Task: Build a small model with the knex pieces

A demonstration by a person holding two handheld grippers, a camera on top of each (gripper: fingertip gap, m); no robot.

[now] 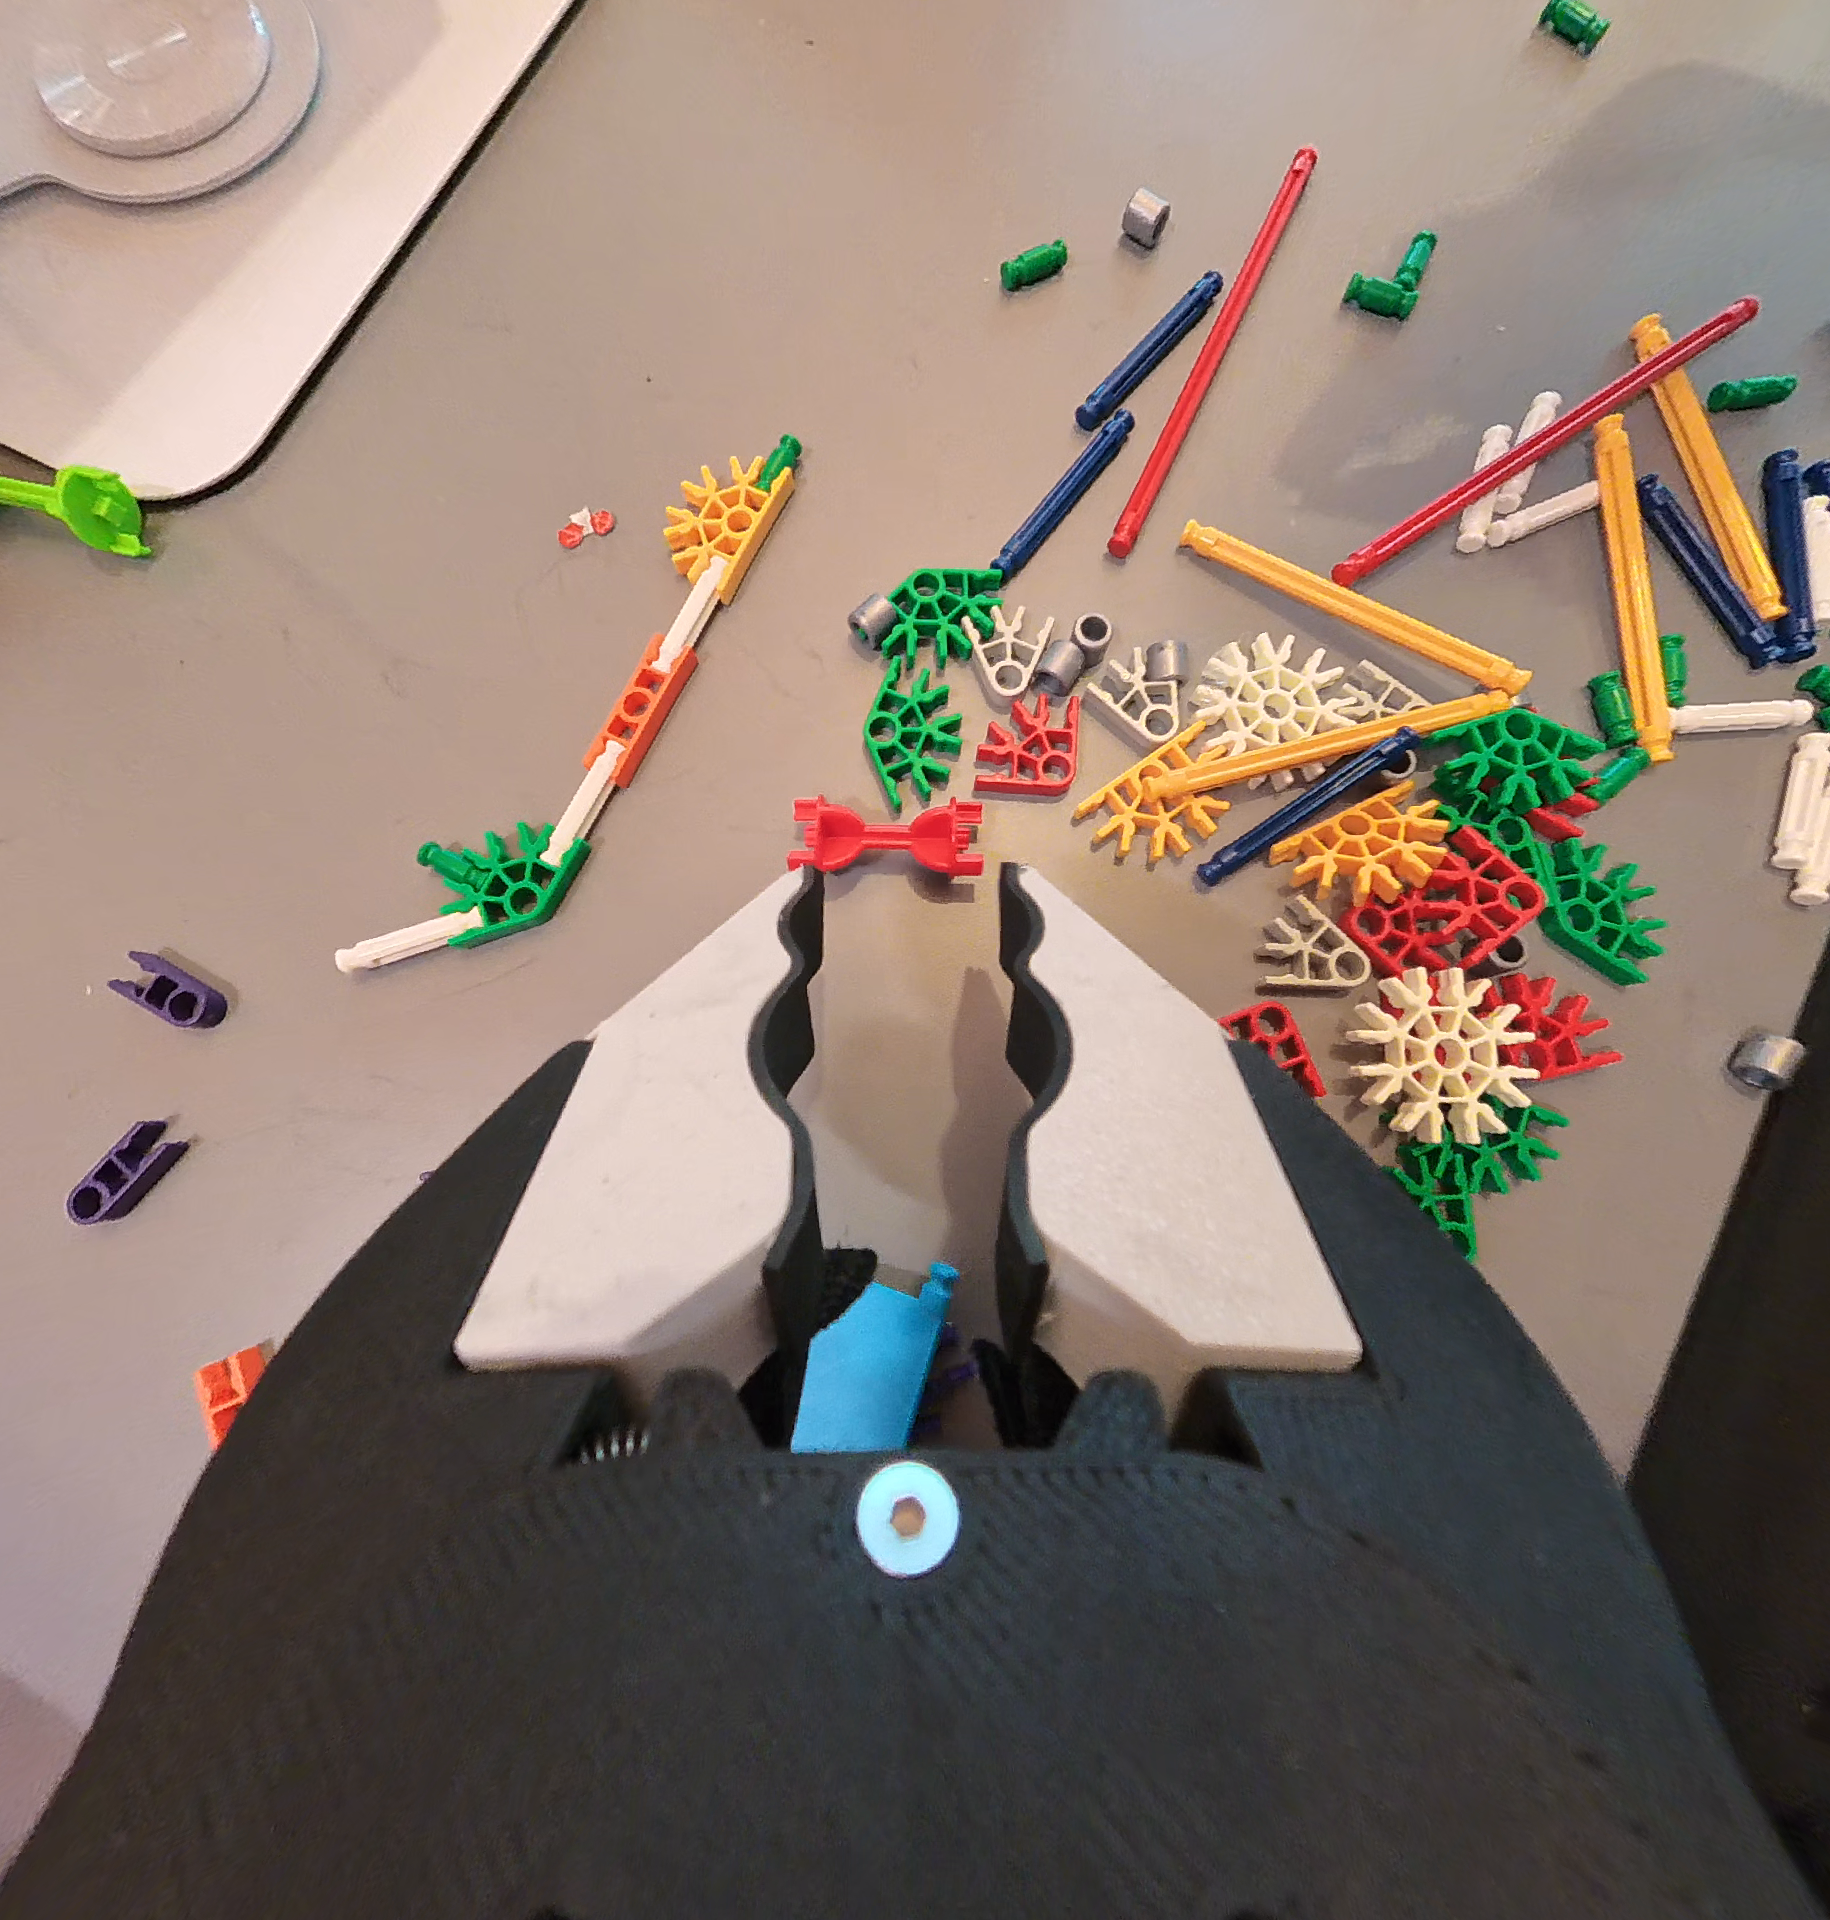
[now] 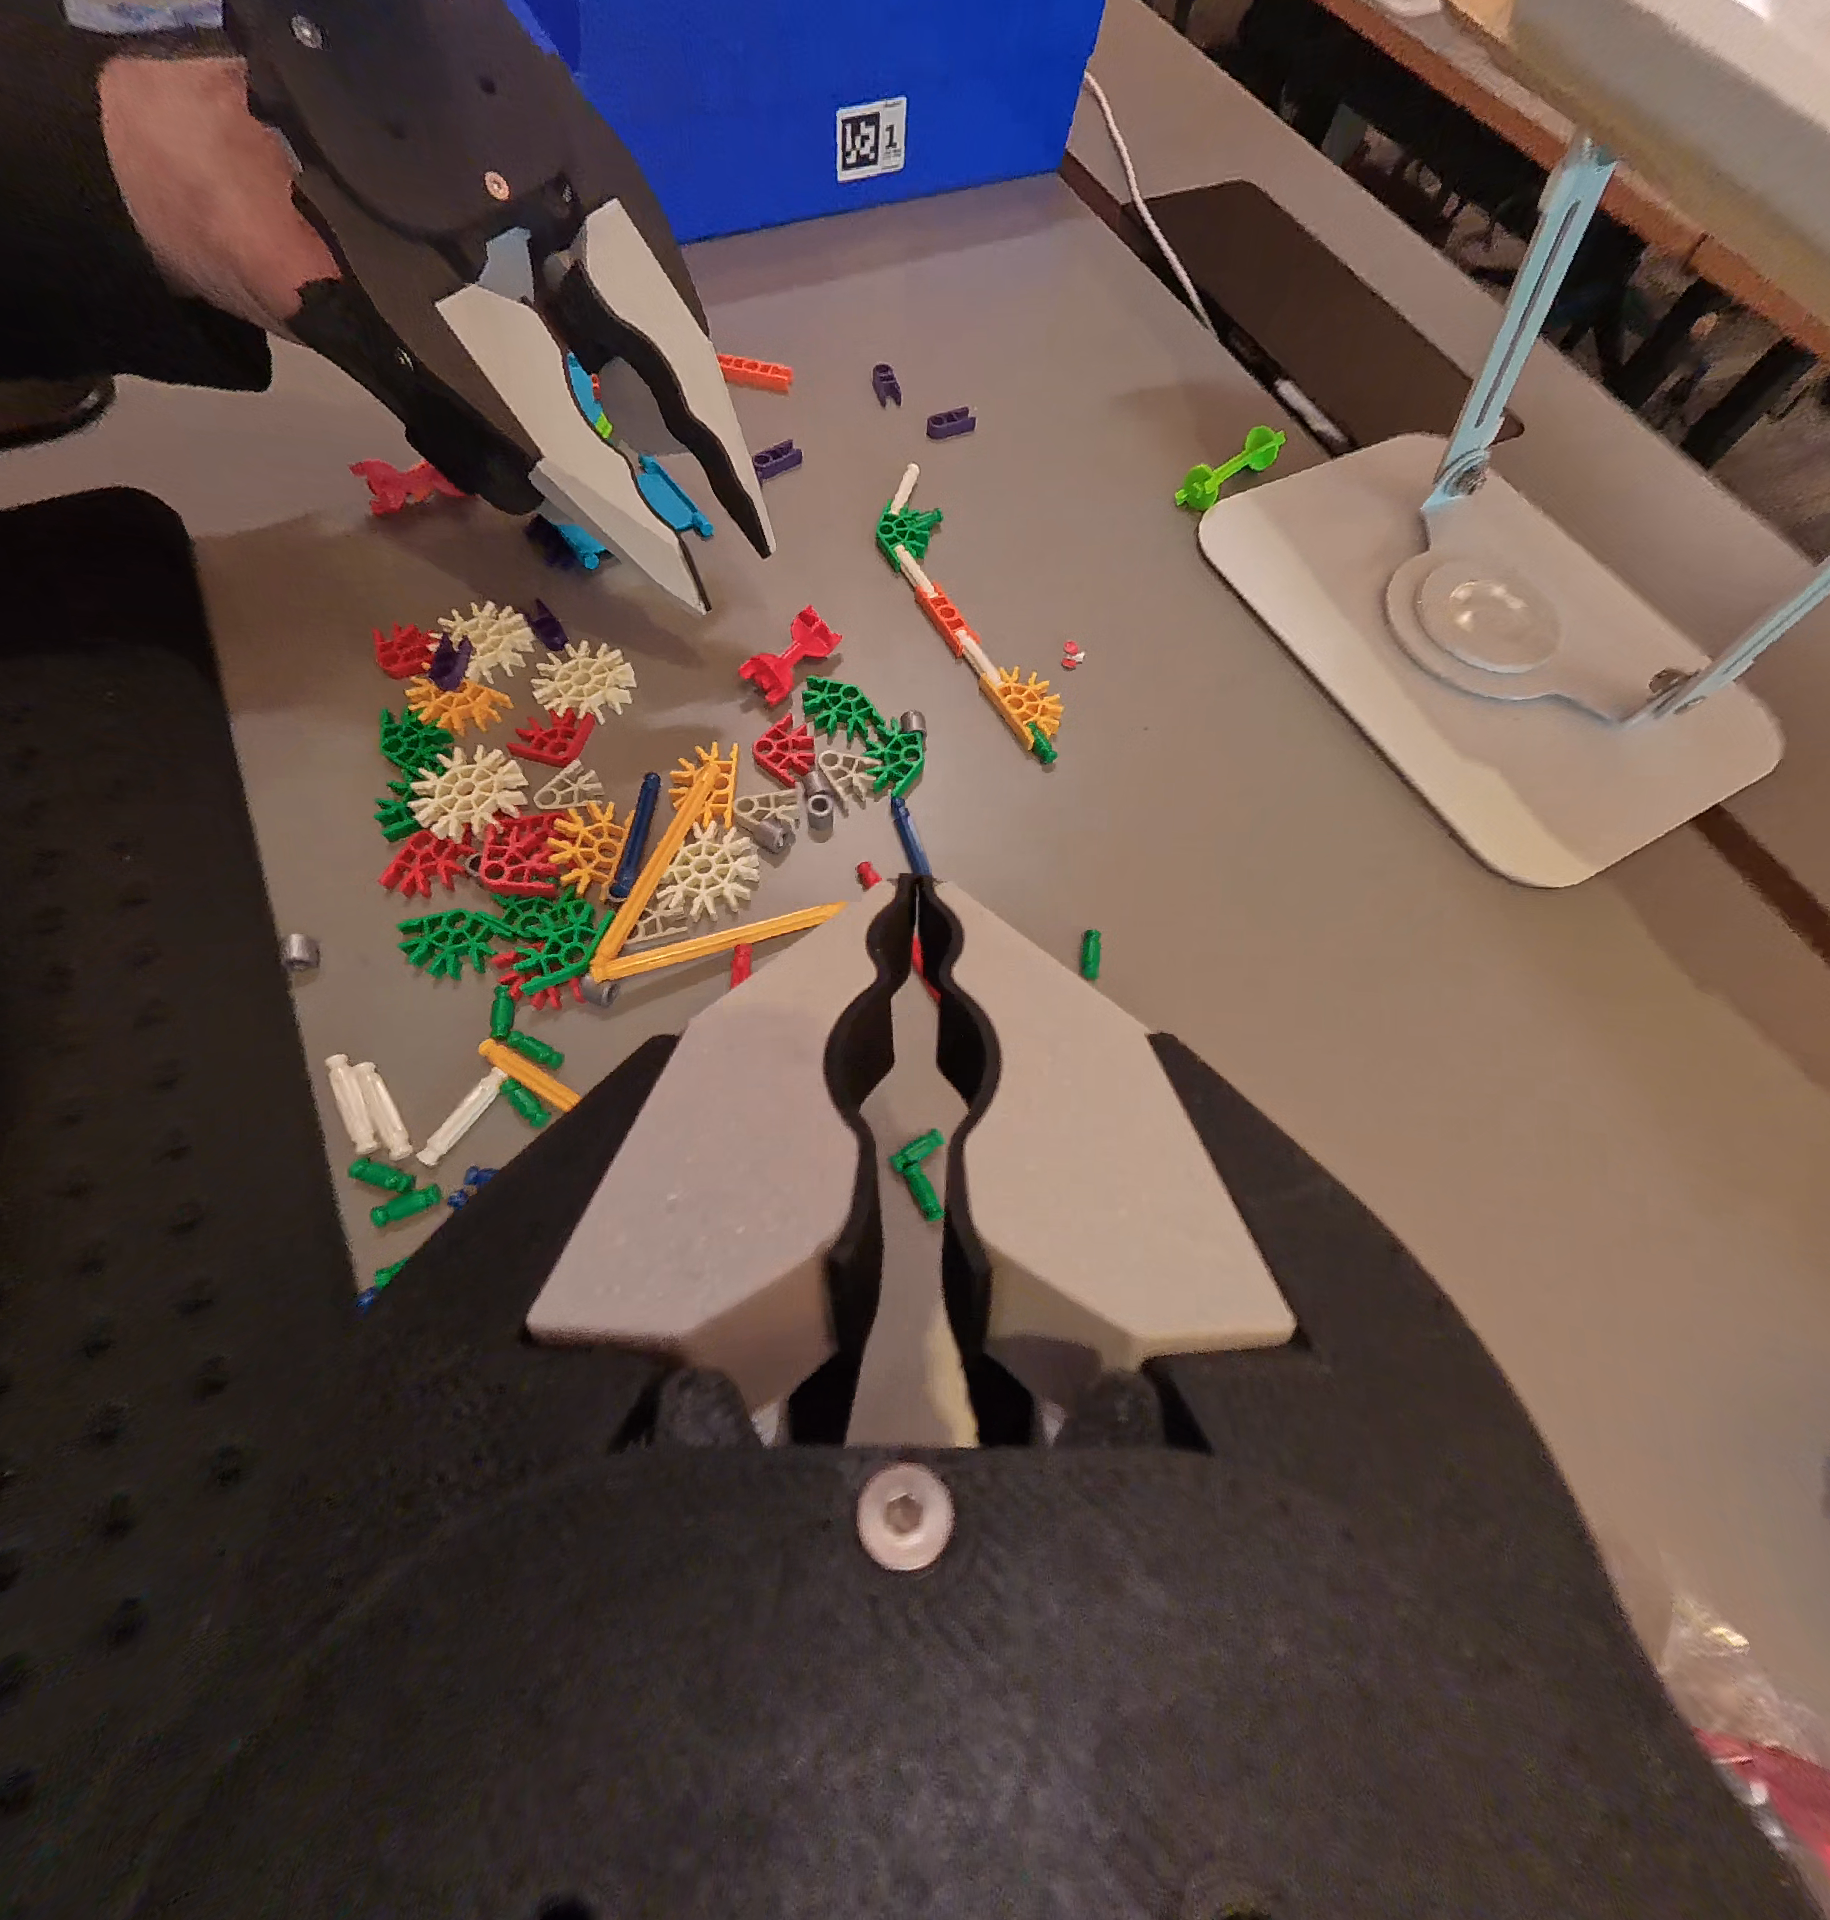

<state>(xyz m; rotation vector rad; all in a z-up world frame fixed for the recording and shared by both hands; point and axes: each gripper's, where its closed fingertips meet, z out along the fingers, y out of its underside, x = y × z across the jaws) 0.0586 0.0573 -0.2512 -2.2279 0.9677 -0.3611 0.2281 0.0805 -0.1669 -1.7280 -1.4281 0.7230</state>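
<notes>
Red bow-tie connector (image 1: 885, 836) flat on the grey table (image 1: 682, 312), lying crosswise at 12 o'clock, just past the tips of the left gripper (image 1: 906, 883). Jaws spread wide, empty, the gap about as wide as the connector is long. From the right wrist view, tips above the table, not touching the piece.

At 10 o'clock, well apart: a bent chain of green, orange and yellow connectors joined by white rods (image 1: 620, 717). At 2 to 3 o'clock: a loose pile of snowflake connectors and rods (image 1: 1410, 862). At 8 o'clock: two purple clips (image 1: 168, 992). Far at 10 o'clock: a lime-green piece (image 1: 80, 504) at the edge of a lamp base (image 2: 1513, 810).

Right gripper (image 2: 916, 883) pressed together at the tips, nothing plainly caught between them; poised over a long red rod (image 1: 1212, 353), with a blue rod (image 2: 911, 831) just beyond at 12 o'clock.
</notes>
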